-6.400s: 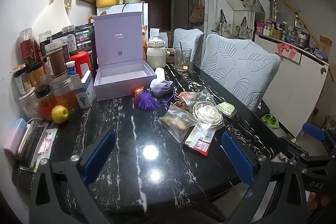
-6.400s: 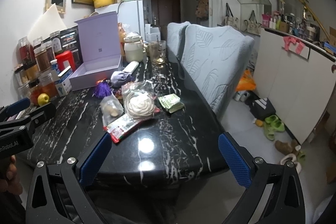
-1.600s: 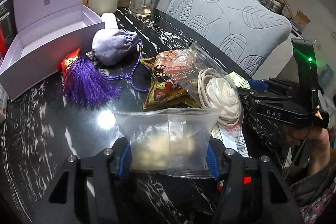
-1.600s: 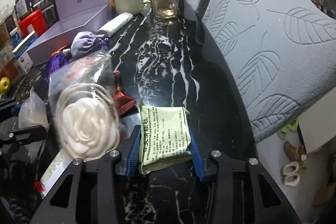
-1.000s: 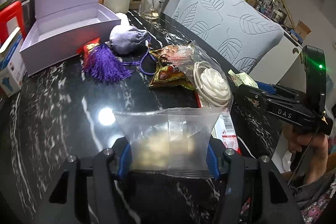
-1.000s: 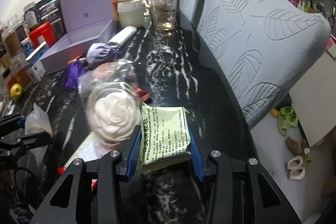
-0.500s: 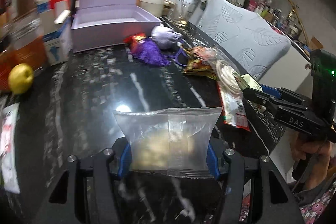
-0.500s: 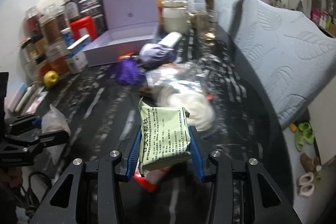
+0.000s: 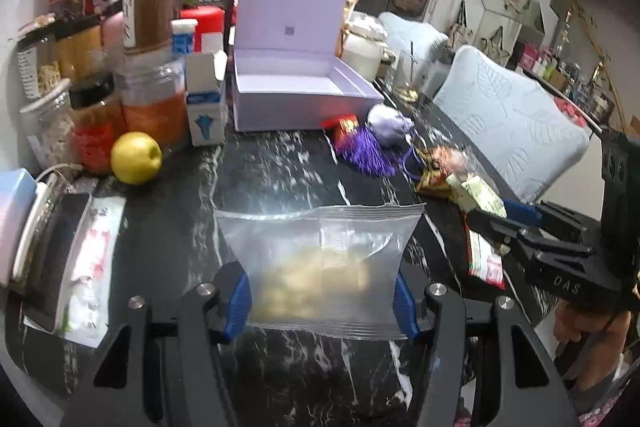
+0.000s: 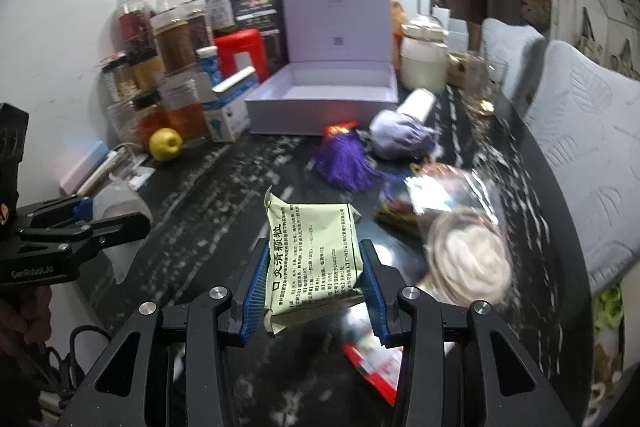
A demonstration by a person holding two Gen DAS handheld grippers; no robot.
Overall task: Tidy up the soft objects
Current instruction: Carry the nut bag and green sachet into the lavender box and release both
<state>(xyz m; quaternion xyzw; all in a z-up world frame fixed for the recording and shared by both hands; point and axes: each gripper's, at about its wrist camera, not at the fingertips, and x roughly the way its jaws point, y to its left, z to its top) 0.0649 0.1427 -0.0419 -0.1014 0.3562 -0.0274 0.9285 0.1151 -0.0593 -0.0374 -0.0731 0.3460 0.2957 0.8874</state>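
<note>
Both raised: crinkly clear pouch (image 9: pixel 320 259), flat green sachet (image 10: pixel 314 259)

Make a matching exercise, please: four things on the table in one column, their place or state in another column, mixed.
1. clear bag
2. green packet
3. lavender box
4. yellow apple

a. beside the jars
b. held in right gripper
c. open, nothing visible inside
d. held in left gripper

Pairs: 1-d, 2-b, 3-c, 4-a

Jars (image 9: pixel 148 39) crowd the wall – a yellow apple (image 9: pixel 136 157) beside them on the table (image 9: pixel 168 227).
</note>
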